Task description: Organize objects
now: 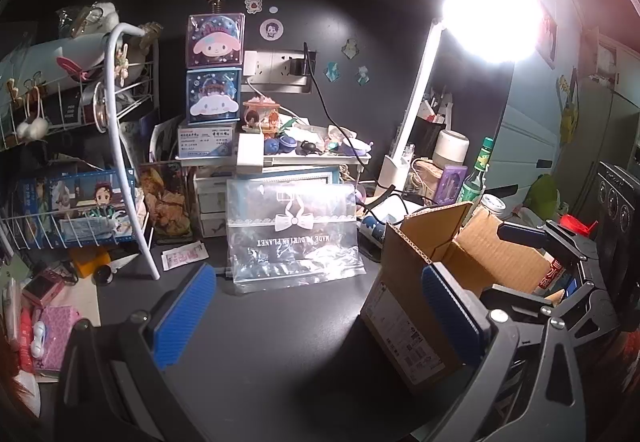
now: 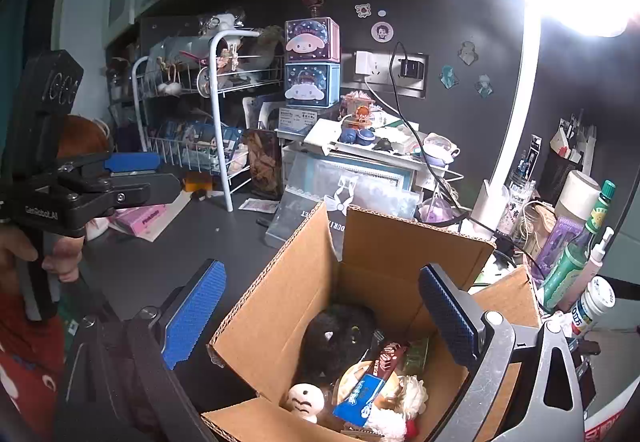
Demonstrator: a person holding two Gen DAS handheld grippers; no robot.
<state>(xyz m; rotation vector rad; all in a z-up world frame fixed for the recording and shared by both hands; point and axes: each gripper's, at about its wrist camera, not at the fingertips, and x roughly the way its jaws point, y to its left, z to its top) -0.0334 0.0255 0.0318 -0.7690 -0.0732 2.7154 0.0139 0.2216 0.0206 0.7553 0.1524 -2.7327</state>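
An open cardboard box (image 2: 384,242) stands on the dark desk; it also shows in the left wrist view (image 1: 416,318). Inside lie a black fuzzy ball (image 2: 336,334), a small white plush (image 2: 306,400), a brown snack bar (image 2: 386,358) and a blue packet (image 2: 356,398). My right gripper (image 2: 320,318) is open and empty, hovering over the box opening. My left gripper (image 1: 316,314) is open and empty above the desk, left of the box; it shows in the right wrist view (image 2: 132,174). A clear plastic bag with a bow print (image 1: 294,238) leans behind.
A white wire rack (image 1: 80,202) with cards stands at left. Stacked character boxes (image 1: 214,66) and small drawers with trinkets (image 1: 304,146) sit at the back. A bright desk lamp (image 1: 492,22), bottles (image 2: 576,250) and cables (image 1: 384,198) crowd the right. Pink items (image 1: 56,330) lie at front left.
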